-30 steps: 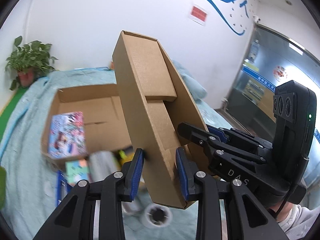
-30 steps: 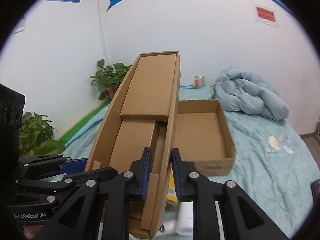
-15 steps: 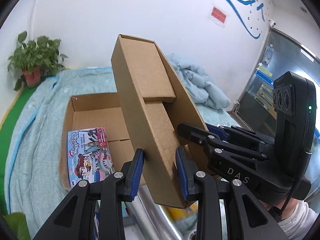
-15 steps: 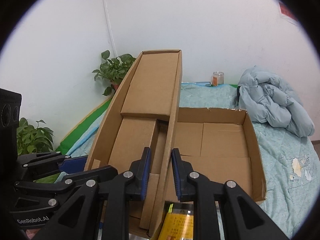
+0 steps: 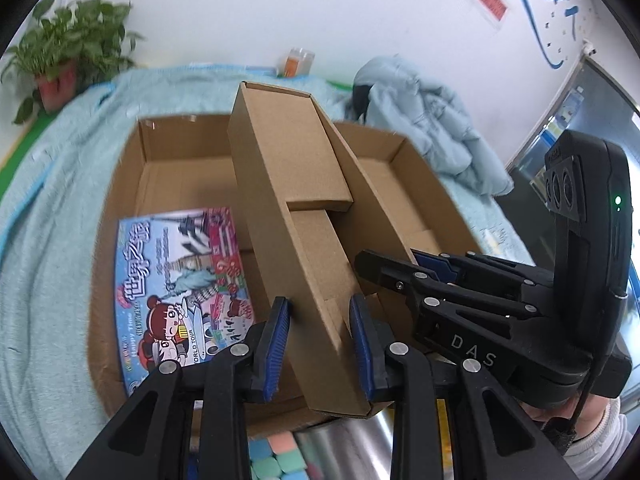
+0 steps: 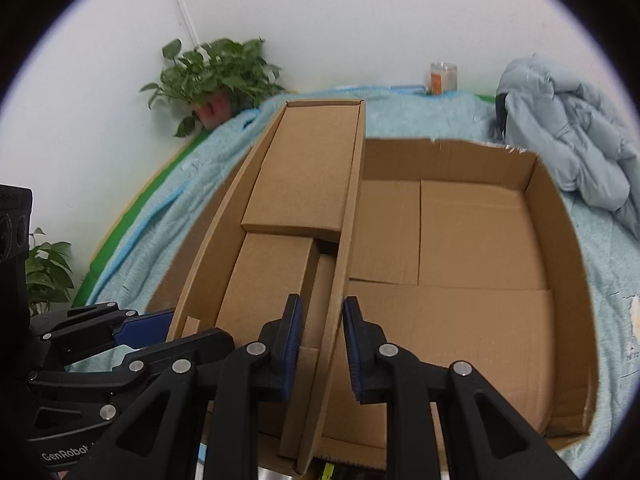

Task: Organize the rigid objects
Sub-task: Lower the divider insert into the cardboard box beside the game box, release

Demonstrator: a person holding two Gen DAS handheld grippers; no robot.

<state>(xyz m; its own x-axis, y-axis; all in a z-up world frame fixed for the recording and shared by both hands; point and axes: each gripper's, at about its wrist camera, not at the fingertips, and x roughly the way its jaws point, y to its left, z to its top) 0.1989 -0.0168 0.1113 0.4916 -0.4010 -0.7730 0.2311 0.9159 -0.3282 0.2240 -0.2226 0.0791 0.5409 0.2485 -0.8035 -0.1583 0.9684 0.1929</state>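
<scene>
Cardboard tray (image 5: 288, 184), long axis pointing away, clamped by both tongs (image 5: 320, 344) (image 6: 320, 344).

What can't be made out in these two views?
- Left wrist: the book's near corner, hidden by the left tool.
- Left wrist: the foam blocks and metal thing, cut off by the bottom edge.
- Right wrist: the big box's left half and the book, hidden by the small box.
- Both: the jar's label, too small.
</scene>
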